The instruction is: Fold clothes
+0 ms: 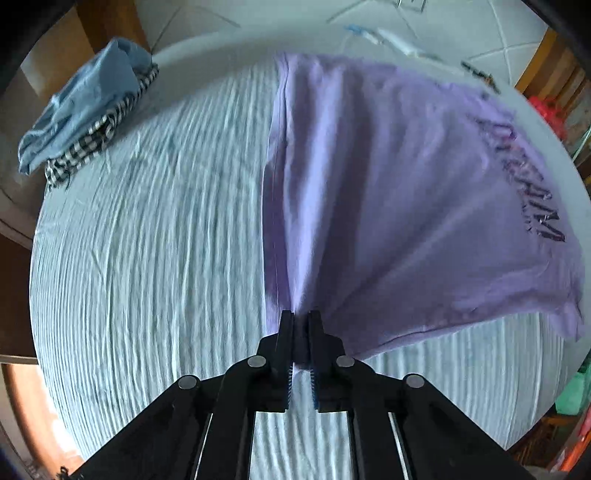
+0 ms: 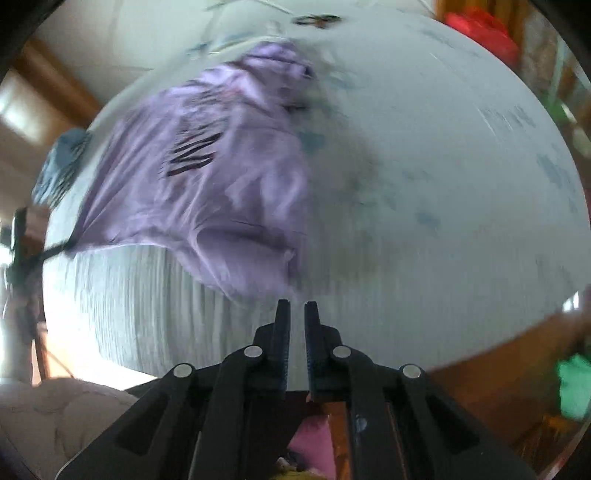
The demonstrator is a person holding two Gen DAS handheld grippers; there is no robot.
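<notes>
A lilac T-shirt (image 1: pixel 388 192) with dark lettering hangs stretched above the pale blue bedsheet (image 1: pixel 155 240). My left gripper (image 1: pixel 301 317) is shut on its hem corner and holds it up. In the right wrist view the same T-shirt (image 2: pixel 207 177) is blurred and lies partly lifted on the sheet (image 2: pixel 424 184), and the left gripper (image 2: pixel 61 247) pulls its far corner. My right gripper (image 2: pixel 297 306) is nearly shut with nothing between its fingers, just short of the shirt's near edge.
A pile of blue and checked clothes (image 1: pixel 88 114) lies at the far left of the bed. White tiled floor (image 1: pixel 258 14) lies beyond the bed. Wooden furniture (image 2: pixel 480 362) and a green item (image 2: pixel 576 384) stand to the right.
</notes>
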